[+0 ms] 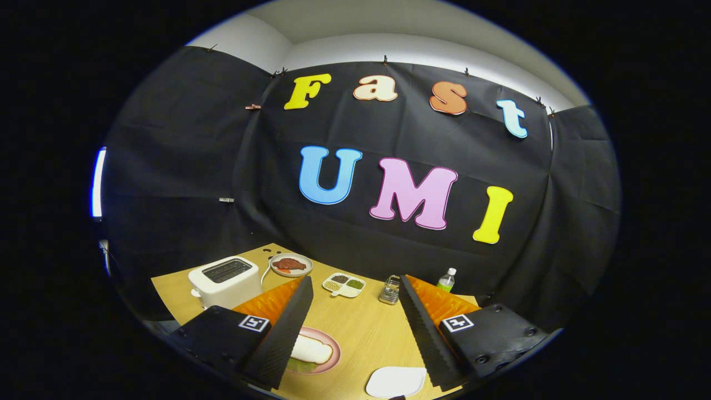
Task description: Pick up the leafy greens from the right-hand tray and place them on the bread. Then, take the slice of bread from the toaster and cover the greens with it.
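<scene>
My gripper [355,282] is open and held above the wooden table [366,333], with nothing between its fingers. Below the left finger [283,328] sits a pink plate [332,355] with a white slice of bread [312,350] lying on it. A strip of leafy greens [299,365] peeks out from under that slice. A white tray [395,381] lies near the right finger [425,328], its visible part bare. The white toaster [225,280] stands beyond the left finger, its top slots dark.
Behind the toaster is a plate of reddish meat [290,264]. A white divided dish of seeds [344,284], a small metal holder [390,290] and a green-labelled bottle [446,280] stand near the table's far edge, against the black cloth wall.
</scene>
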A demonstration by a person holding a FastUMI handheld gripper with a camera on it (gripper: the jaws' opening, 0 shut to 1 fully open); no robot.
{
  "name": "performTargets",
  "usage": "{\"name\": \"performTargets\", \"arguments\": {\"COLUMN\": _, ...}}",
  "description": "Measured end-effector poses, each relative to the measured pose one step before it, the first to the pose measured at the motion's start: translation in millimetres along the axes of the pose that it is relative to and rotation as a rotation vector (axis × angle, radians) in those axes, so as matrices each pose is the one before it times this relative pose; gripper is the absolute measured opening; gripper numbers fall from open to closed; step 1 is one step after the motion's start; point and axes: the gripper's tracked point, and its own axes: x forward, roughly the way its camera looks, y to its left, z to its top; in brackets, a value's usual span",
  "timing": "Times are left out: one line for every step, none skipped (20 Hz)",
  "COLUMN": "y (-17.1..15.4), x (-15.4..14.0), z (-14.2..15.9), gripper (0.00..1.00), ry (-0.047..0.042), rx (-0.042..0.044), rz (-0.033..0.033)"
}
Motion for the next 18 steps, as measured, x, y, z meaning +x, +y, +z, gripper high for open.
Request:
{"name": "performTargets", "arguments": {"y": -1.65, "x": -6.44, "z": 4.01, "gripper": 0.96, "ry": -0.00141, "rx": -0.00387, "rz": -0.00820}}
{"name": "performTargets", "arguments": {"y": -1.06, "x": -4.90, "z": 1.38, "gripper": 0.96, "ry": 0.00390, "rx": -0.00402, "rz": -0.00732}}
{"name": "performTargets", "arguments": {"y": 0.46, "x": -5.06, "z": 0.23, "gripper": 0.97, "ry": 0.00269, "rx": -0.00314, "rz": -0.00354}}
{"name": "performTargets", "arguments": {"y": 1.77, "x": -5.56, "z": -0.60, "gripper": 0.97, "ry": 0.00629, "rx": -0.00073, "rz": -0.00272}}
{"name": "performTargets", "arguments": {"y": 1.27, "x": -4.23, "z": -0.18, "gripper": 0.98, "ry": 0.00372, "rx": -0.00022, "rz": -0.00223}}
{"name": "performTargets", "arguments": {"y": 0.33, "x": -3.34, "z": -1.30, "gripper": 0.98, "ry": 0.00122, "rx": -0.00015, "rz": -0.00744}}
{"name": "performTargets", "arguments": {"y": 0.53, "x": -2.46, "z": -2.30, "gripper": 0.98, "ry": 0.00235, "rx": 0.00017, "rz": -0.00857}}
{"name": "performTargets", "arguments": {"y": 0.58, "x": -1.00, "z": -4.25, "gripper": 0.98, "ry": 0.00467, "rx": 0.00197, "rz": -0.00718}}
{"name": "performTargets", "arguments": {"y": 1.35, "x": -1.40, "z": -2.89, "gripper": 0.98, "ry": 0.00516, "rx": 0.00441, "rz": -0.00271}}
{"name": "performTargets", "arguments": {"y": 2.10, "x": 0.05, "z": -2.32, "gripper": 0.98, "ry": 0.00374, "rx": 0.00338, "rz": 0.00093}}
{"name": "performTargets", "arguments": {"y": 1.26, "x": -0.58, "z": -2.02, "gripper": 0.98, "ry": 0.00257, "rx": 0.00063, "rz": 0.00239}}
{"name": "performTargets", "arguments": {"y": -1.23, "x": 0.32, "z": -0.47, "gripper": 0.98, "ry": -0.00006, "rx": 0.00074, "rz": -0.00018}}
{"name": "performTargets", "arguments": {"y": 0.16, "x": 0.48, "z": -0.86, "gripper": 0.98, "ry": -0.00088, "rx": 0.00029, "rz": 0.00087}}
{"name": "performTargets", "arguments": {"y": -1.86, "x": 1.12, "z": 0.66, "gripper": 0.98, "ry": 0.00064, "rx": 0.00186, "rz": -0.00442}}
{"name": "performTargets", "arguments": {"y": -1.69, "x": 0.65, "z": 0.43, "gripper": 0.98, "ry": -0.00134, "rx": 0.00239, "rz": -0.00213}}
{"name": "performTargets", "arguments": {"y": -1.75, "x": 1.22, "z": -0.68, "gripper": 0.98, "ry": 0.00108, "rx": 0.00123, "rz": -0.00336}}
{"name": "performTargets", "arguments": {"y": -1.46, "x": 0.38, "z": 0.64, "gripper": 0.98, "ry": -0.00138, "rx": 0.00173, "rz": -0.00265}}
{"name": "performTargets", "arguments": {"y": -0.79, "x": 1.41, "z": 0.07, "gripper": 0.98, "ry": 0.00024, "rx": 0.00260, "rz": -0.00125}}
